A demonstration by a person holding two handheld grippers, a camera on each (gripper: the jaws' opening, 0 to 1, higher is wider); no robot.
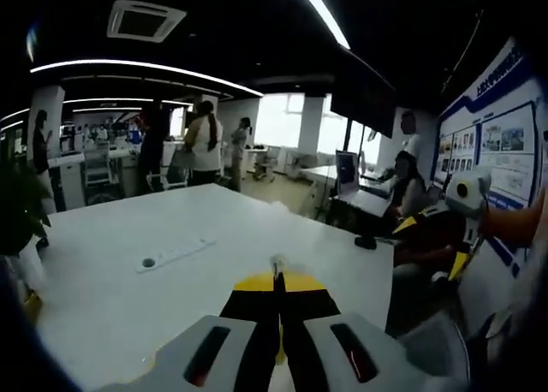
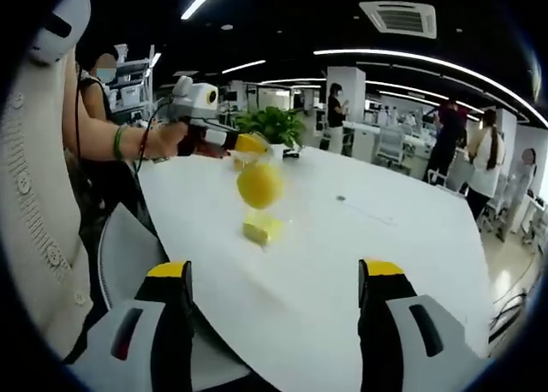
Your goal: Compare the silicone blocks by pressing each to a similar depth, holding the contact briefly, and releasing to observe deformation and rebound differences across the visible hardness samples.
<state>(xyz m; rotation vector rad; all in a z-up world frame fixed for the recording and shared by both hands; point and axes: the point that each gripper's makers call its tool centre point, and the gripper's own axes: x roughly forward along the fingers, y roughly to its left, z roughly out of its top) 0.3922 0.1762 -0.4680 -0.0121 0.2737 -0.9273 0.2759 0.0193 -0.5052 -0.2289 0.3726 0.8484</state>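
Observation:
In the right gripper view a flat yellow silicone block point(image 2: 263, 229) lies on the white table point(image 2: 385, 238). A rounder yellow piece point(image 2: 259, 185) hangs just above it, right under the yellow tips of my left gripper point(image 2: 248, 143), which a hand holds. How it hangs is unclear. My right gripper point(image 2: 276, 272) stands open near the table's edge, well short of both pieces. In the left gripper view my left gripper point(image 1: 276, 276) has its jaws together over the table point(image 1: 128, 298), with a small pale bit at the tips. My right gripper point(image 1: 458, 208) shows at the right.
A white strip point(image 1: 175, 255) lies on the table. A potted plant point(image 2: 270, 122) stands at its far end. A grey chair point(image 2: 128, 246) and a person in a pale cardigan point(image 2: 38, 212) are at the near edge. Several people and desks stand beyond.

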